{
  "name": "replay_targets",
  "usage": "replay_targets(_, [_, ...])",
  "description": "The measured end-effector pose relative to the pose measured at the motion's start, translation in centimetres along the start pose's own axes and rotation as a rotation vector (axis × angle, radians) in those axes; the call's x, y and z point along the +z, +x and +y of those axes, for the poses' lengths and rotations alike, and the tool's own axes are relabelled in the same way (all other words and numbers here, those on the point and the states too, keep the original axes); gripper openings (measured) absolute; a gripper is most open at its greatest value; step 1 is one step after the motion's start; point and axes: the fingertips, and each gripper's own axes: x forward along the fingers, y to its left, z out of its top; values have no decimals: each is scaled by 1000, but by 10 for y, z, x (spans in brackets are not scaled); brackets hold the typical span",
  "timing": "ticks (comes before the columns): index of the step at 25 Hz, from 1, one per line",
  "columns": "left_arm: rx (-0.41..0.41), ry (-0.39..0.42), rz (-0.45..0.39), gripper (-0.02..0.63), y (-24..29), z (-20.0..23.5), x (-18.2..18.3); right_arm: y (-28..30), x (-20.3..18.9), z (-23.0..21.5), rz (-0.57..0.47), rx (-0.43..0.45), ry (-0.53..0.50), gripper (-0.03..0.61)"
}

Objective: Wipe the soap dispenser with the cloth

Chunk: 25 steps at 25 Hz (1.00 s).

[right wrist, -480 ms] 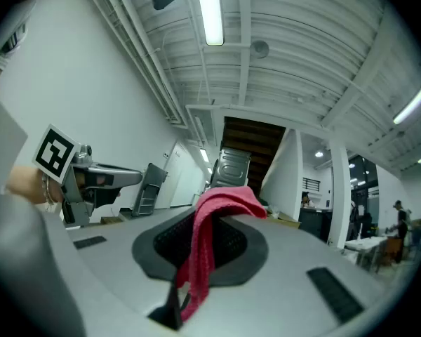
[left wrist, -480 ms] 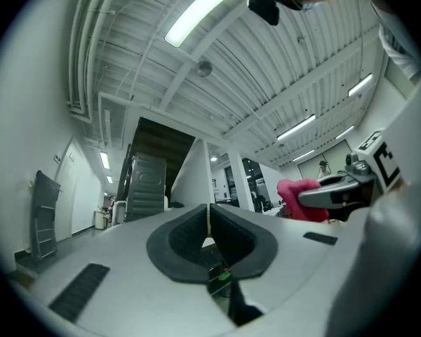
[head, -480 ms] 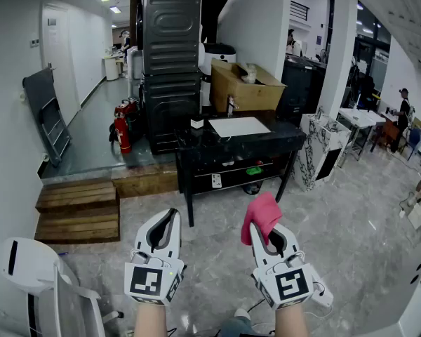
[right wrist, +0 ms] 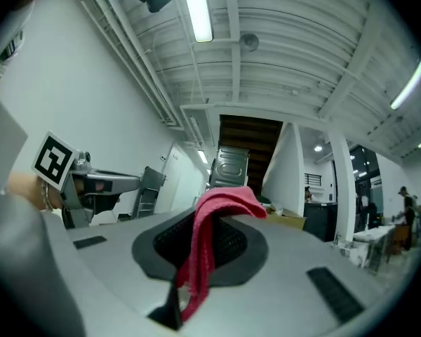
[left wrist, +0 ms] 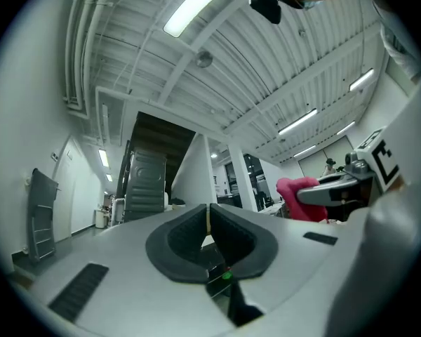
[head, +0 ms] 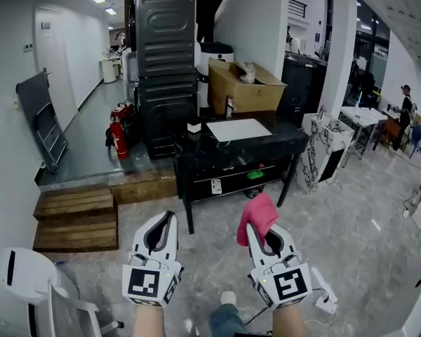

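Note:
My right gripper [head: 257,225] is shut on a pink cloth [head: 259,215], which bunches above its tips and hangs down between the jaws [right wrist: 209,239] in the right gripper view. My left gripper [head: 169,217] is shut with nothing in it; its dark pads [left wrist: 196,232] meet. Both are held side by side, low in the head view, well short of a black sink table [head: 288,143]. On that table a small white container with a dark top [head: 194,126], likely the soap dispenser, stands left of the white basin [head: 237,128], with a faucet [head: 229,107] behind.
Wooden steps [head: 76,217] lie at the left, with a red fire extinguisher [head: 116,134] and a tall dark cabinet [head: 164,55] behind. A cardboard box [head: 244,86] sits behind the table. A white chair [head: 35,279] stands at my lower left. People stand far right.
The table and room have shifted slightly in the head view, and a foot now shows at the bottom. Both grippers keep their pose, the cloth still held.

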Motion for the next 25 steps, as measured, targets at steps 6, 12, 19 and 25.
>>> replay_targets(6, [12, 5, 20, 16, 105, 20, -34, 94, -30, -63, -13, 34, 6, 48])
replay_targets(12, [10, -5, 17, 143, 227, 27, -55, 183, -52, -144, -15, 86, 0, 48])
replay_targets(19, [43, -24, -5, 327, 307, 31, -83, 246, -81, -205, -6, 107, 18, 48])
replay_targets(25, [60, -55, 48, 368, 353, 51, -114, 284, -105, -225, 16, 123, 30, 49])
